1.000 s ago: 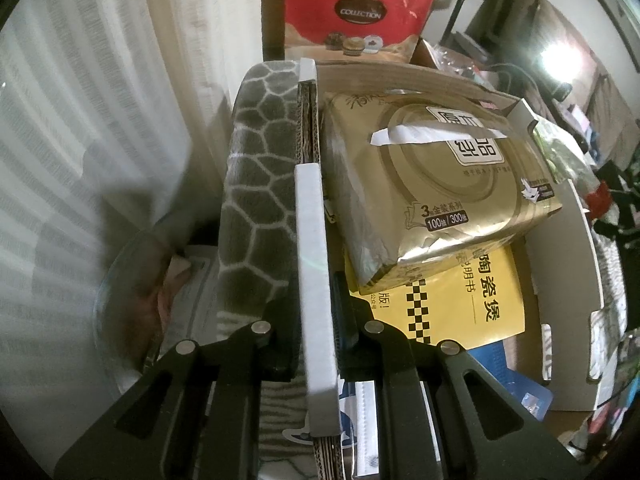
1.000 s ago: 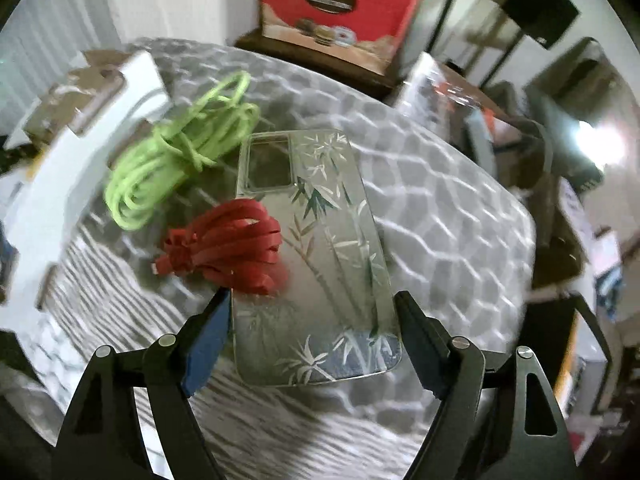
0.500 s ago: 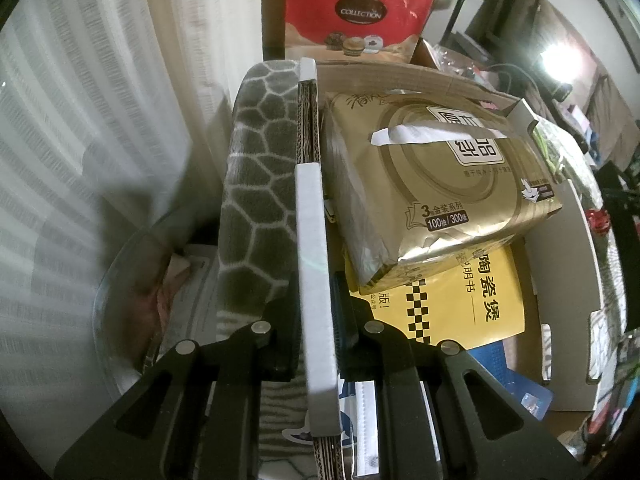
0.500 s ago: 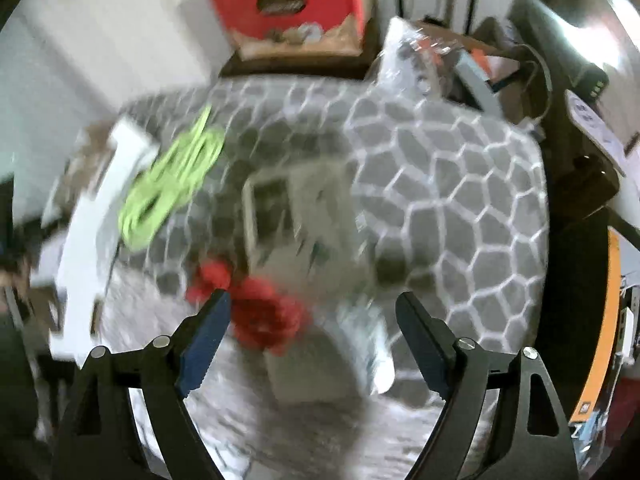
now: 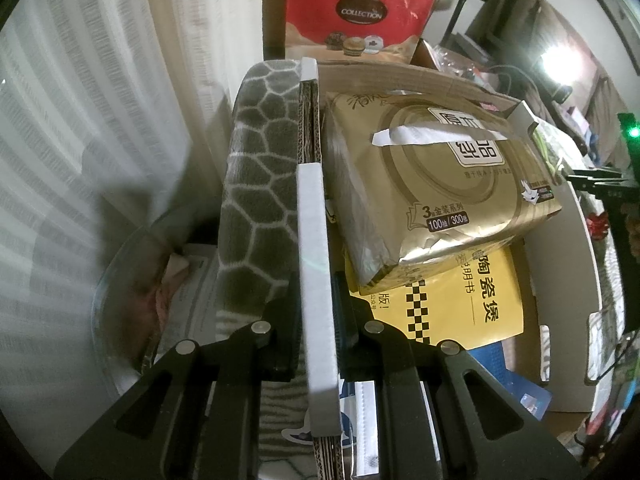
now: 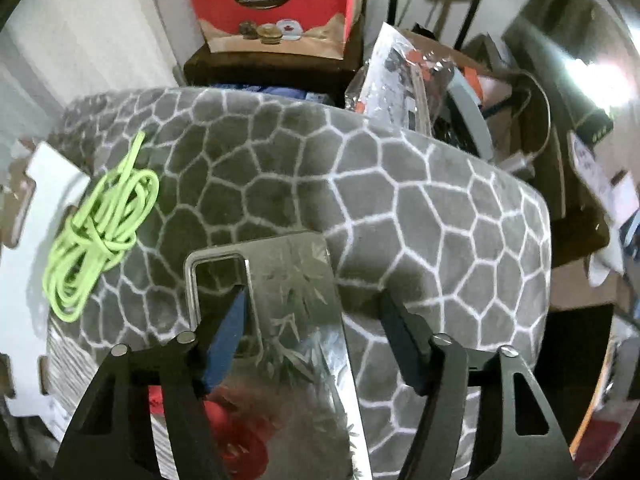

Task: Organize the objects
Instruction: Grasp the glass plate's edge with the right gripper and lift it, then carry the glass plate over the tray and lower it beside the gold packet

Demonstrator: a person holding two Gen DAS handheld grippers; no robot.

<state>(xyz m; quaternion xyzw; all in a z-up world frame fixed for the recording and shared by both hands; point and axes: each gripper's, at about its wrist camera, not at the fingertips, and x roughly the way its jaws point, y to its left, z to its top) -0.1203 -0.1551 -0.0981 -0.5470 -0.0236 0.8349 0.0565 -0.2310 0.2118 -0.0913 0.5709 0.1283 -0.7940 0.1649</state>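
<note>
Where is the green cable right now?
In the right wrist view, the green cable lies coiled on the left part of the grey honeycomb blanket, beside the white cardboard box wall and up-left of the clear phone case.

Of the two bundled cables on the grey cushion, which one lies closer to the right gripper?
The red cable, below the hand-held gripper's left finger; the green cable lies farther off.

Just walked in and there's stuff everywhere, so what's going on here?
A person is tidying with two tools. The left hand-held gripper is clamped on the white edge of a cardboard box holding a gold tissue pack. The right hand-held gripper, jaws apart, sits over a clear bamboo-print phone case on the grey patterned cushion, beside a green cable.
</note>
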